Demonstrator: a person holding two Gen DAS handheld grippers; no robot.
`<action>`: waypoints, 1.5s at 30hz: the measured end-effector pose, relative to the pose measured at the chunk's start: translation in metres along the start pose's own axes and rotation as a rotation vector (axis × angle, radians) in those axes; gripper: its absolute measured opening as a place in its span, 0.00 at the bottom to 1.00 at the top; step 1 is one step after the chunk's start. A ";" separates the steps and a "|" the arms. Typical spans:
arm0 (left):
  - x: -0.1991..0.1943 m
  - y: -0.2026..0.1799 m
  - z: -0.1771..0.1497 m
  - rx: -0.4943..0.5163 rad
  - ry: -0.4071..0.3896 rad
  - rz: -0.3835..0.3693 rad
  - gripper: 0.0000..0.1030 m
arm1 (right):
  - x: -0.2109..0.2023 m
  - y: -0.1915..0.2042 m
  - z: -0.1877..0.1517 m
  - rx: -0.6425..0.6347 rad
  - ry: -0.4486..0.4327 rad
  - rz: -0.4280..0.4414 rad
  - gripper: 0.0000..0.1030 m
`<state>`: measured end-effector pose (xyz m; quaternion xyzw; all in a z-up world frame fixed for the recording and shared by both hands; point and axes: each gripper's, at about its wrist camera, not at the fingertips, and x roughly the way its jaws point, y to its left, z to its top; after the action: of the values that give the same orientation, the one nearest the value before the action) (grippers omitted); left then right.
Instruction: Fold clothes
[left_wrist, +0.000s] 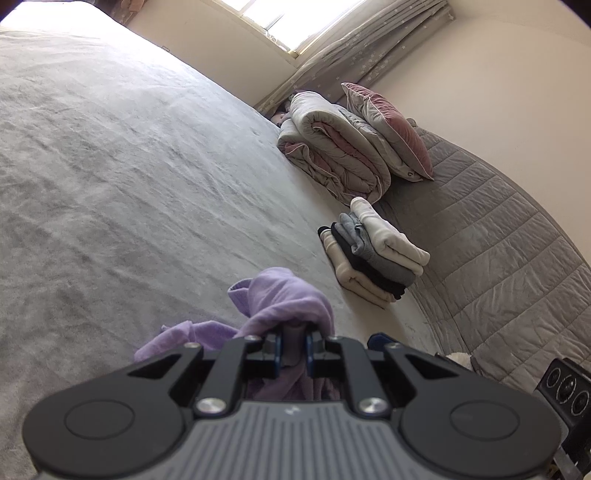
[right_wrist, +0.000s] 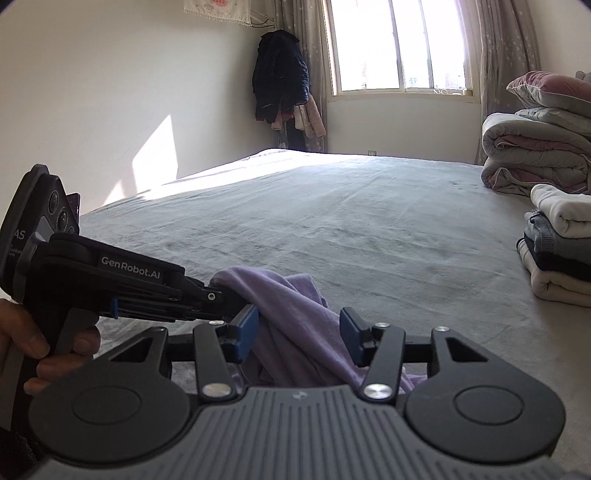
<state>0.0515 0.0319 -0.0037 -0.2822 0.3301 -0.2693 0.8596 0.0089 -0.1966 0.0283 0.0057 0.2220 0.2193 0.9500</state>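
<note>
Nearest the lens, the left gripper (left_wrist: 293, 345) had its blue pads drawn close together, pinching a bunched fold of the lilac garment (left_wrist: 284, 299). In the right wrist view the right gripper (right_wrist: 301, 334) stood with its fingers wide apart, the cloth draped loosely between the blue pads; it touched the left-hand pad, and whether it reached the other could not be told. The same view showed the left tool coming in from the side, held by a hand (right_wrist: 35, 350), its tip buried in the purple fabric.

The bed (left_wrist: 110, 166), covered in a grey, faintly creased spread, filled most of both views. The lilac garment (right_wrist: 291, 314) lay crumpled at its near edge, partly lifted by the left tool, the rest trailing onto the spread.

Toward the far right side of the bed sat a rolled grey-and-pink duvet (left_wrist: 332, 147) with a pink-and-grey pillow (left_wrist: 391, 129) leaning on it. Just beside the duvet, nearer the camera, was a stack of folded clothes (left_wrist: 373, 254): cream at the bottom, then black, grey and white on top. It lay well apart from the lilac garment.

Behind the bed a bright window (right_wrist: 400, 44) with pale curtains (right_wrist: 506, 51) lit the room, and dark coats (right_wrist: 279, 74) hung in the corner.
</note>
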 end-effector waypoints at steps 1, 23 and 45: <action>-0.001 0.000 0.000 -0.001 0.001 -0.002 0.11 | 0.003 0.001 0.001 -0.001 0.001 0.005 0.52; -0.012 -0.005 -0.002 0.144 -0.028 0.118 0.11 | 0.003 -0.018 0.012 0.077 -0.066 -0.143 0.03; 0.011 -0.028 -0.032 0.412 -0.001 0.066 0.12 | 0.021 -0.014 0.004 0.259 0.087 0.179 0.25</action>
<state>0.0277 -0.0044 -0.0099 -0.0897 0.2768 -0.3028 0.9075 0.0333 -0.1996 0.0219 0.1383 0.2878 0.2728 0.9075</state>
